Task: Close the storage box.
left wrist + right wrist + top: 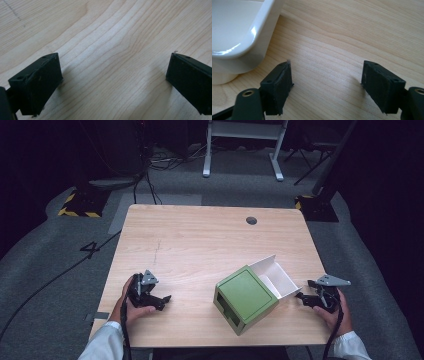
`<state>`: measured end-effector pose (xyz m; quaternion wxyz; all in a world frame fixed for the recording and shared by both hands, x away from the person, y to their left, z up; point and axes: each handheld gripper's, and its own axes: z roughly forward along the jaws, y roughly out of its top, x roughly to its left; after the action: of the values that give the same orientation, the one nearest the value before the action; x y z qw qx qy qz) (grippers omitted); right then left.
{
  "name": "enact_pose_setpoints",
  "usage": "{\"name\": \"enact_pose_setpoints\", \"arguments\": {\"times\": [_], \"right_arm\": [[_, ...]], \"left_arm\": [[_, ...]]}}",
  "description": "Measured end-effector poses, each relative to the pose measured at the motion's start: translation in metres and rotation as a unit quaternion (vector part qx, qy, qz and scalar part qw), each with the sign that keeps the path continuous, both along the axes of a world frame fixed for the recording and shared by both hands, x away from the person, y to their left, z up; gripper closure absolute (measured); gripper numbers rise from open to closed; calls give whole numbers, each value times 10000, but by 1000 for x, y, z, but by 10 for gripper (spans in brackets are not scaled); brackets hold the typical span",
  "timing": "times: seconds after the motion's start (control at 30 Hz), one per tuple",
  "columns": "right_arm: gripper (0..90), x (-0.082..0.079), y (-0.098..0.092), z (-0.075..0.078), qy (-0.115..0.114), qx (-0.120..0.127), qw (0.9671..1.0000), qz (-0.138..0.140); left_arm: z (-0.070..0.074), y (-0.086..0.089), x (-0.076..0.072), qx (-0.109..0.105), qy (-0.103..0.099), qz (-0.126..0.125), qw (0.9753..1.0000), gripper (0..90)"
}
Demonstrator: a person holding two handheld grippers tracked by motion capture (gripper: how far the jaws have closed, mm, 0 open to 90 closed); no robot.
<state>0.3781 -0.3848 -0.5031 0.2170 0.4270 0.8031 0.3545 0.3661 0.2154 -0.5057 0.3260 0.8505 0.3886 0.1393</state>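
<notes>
On the tabletop (200, 240) I count two grippers, one in each of my hands, and one box. My left gripper (159, 302) rests near the front left corner, its jaws spread wide and pointing right toward the box; my left hand (131, 306) wraps its body. My left gripper's (112, 82) own view adds the detail: two black jaws far apart with bare wood grain between them, holding nothing.

Right of centre sits the green box (246, 298), turned diagonally, with one white drawer (276, 276) slid out toward the back right, so the long axis runs from front left to back right.

My right gripper (303, 297) sits just beside the drawer, jaws aimed left at it, wide and empty. The right gripper's (327, 85) view shows the drawer's glossy rounded corner (249, 47) close up, apart from the jaws
</notes>
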Motion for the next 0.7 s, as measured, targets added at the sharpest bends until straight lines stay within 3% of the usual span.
{"name": "enact_pose_setpoints", "arguments": {"times": [0.3, 0.53, 0.6, 0.7], "right_arm": [[253, 2, -1, 1, 28, 0, 10000, -63], [334, 3, -5, 6, -28, 207, 9998, -15], [348, 5, -6, 13, -147, 110, 9998, 28], [355, 6, -7, 22, -227, 159, 9996, 39]], "left_arm": [[0, -8, 0, 3, -1, -79, 10000, 2], [0, -8, 0, -7, -4, -98, 10000, 2], [0, -9, 0, -14, 7, -122, 9999, 2], [0, -10, 1, 8, -3, -159, 9999, 2]]}}
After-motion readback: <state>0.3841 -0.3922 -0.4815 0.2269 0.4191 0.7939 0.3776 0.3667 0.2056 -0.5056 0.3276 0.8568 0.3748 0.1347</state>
